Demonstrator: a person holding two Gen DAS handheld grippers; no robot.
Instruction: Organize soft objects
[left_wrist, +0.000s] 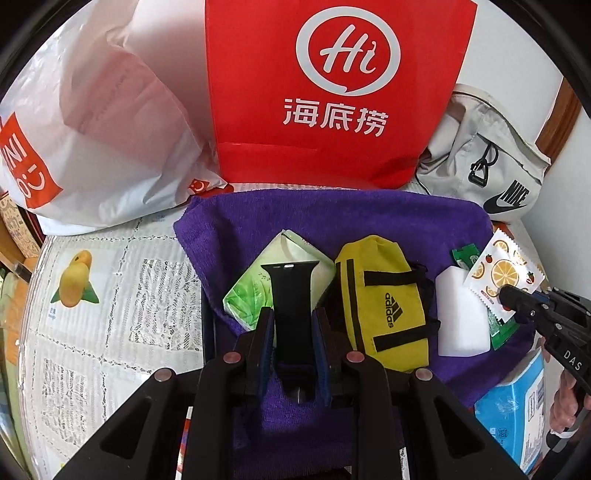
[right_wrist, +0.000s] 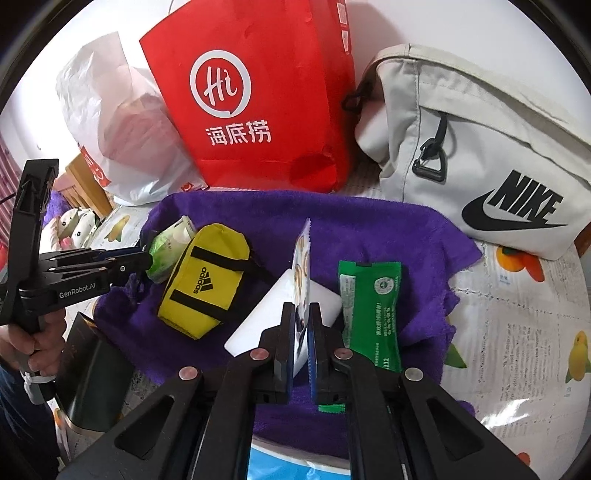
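A purple towel (left_wrist: 332, 214) (right_wrist: 369, 221) lies spread on the table. My left gripper (left_wrist: 293, 317) is shut on a black strap (left_wrist: 291, 295), which hangs over a green tissue pack (left_wrist: 247, 291) (right_wrist: 166, 251). To the right of the pack lie a yellow Adidas pouch (left_wrist: 384, 306) (right_wrist: 207, 280), a white sponge block (left_wrist: 461, 321) (right_wrist: 258, 325) and a green sachet (right_wrist: 373, 310). My right gripper (right_wrist: 303, 314) (left_wrist: 513, 299) is shut on an orange-print sachet (left_wrist: 498, 269) (right_wrist: 301, 258), held edge-up above the sponge. In the right wrist view my left gripper (right_wrist: 147, 258) reaches the tissue pack.
Along the back stand a red paper bag (left_wrist: 332, 92) (right_wrist: 258, 110), a white plastic bag (left_wrist: 103, 129) and a grey Nike bag (right_wrist: 480, 155) (left_wrist: 491, 166). A blue tissue pack (left_wrist: 513, 410) and a dark box (right_wrist: 92, 369) sit near the front. The lace tablecloth (left_wrist: 110, 295) shows at the left.
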